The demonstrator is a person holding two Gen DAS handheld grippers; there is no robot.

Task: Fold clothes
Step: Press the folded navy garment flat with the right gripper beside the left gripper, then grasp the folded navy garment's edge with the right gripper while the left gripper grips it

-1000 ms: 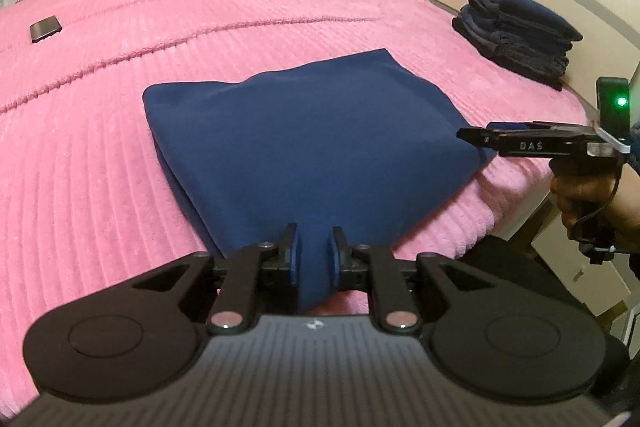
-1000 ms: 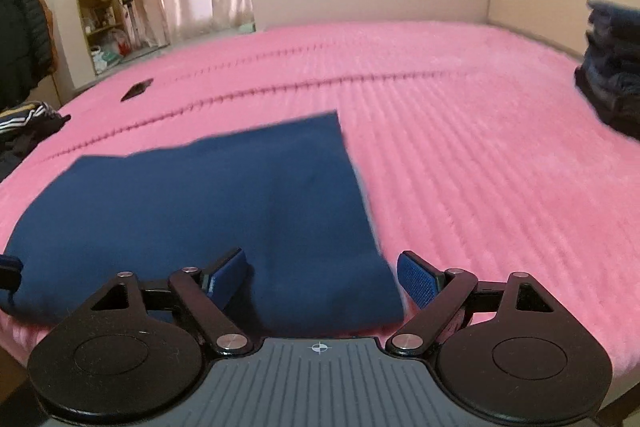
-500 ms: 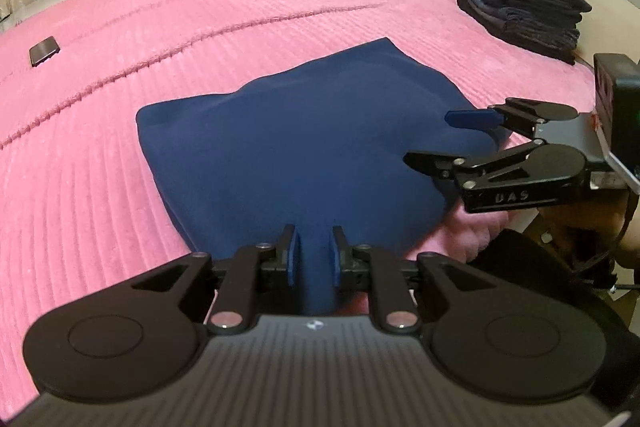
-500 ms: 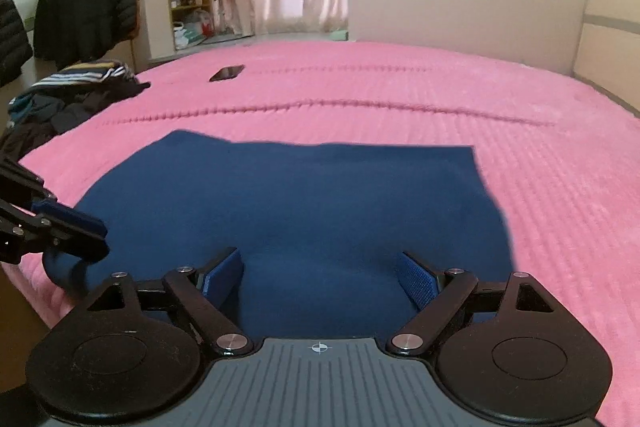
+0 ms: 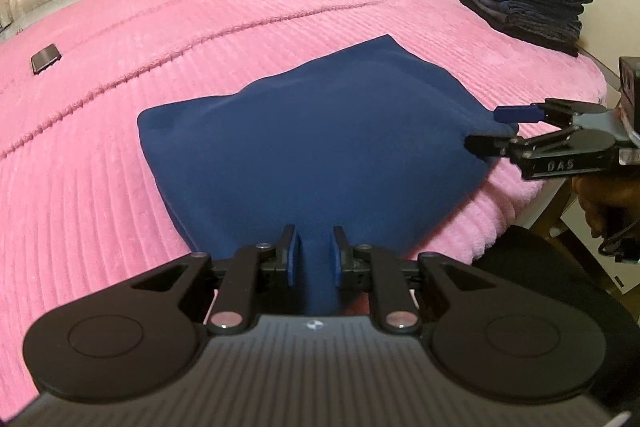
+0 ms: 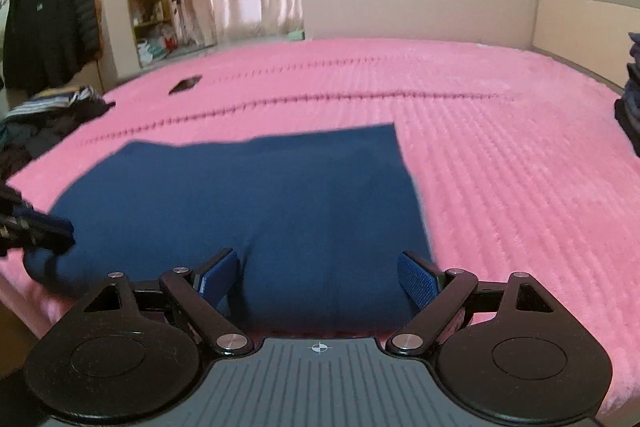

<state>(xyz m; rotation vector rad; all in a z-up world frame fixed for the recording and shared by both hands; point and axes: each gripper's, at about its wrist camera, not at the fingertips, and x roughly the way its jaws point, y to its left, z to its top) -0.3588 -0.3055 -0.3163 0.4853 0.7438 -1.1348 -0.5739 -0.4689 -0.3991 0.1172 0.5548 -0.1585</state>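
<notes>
A navy blue folded garment point(image 5: 320, 139) lies on the pink bed near its front edge. My left gripper point(image 5: 314, 261) is shut on the garment's near corner, and a tongue of cloth is pinched between its blue pads. In the left wrist view my right gripper point(image 5: 482, 129) stands open at the garment's right corner, one finger above the cloth and one beside it. In the right wrist view the garment point(image 6: 260, 195) bulges between the wide-apart fingers of the right gripper point(image 6: 318, 275), whose pads do not press on it. The left gripper point(image 6: 56, 227) shows at the left edge.
A stack of folded dark clothes point(image 5: 528, 9) sits at the bed's far right by the headboard. A dark phone point(image 5: 46, 58) lies on the pink bedspread point(image 5: 200, 27) at the far left. Beyond the bed are a heap of unfolded clothes point(image 6: 48, 119) and hanging coats point(image 6: 48, 31).
My right gripper swung in from beside the bed to the garment's right corner, still open, and its view turned leftward. The left gripper kept its grip and hardly moved.
</notes>
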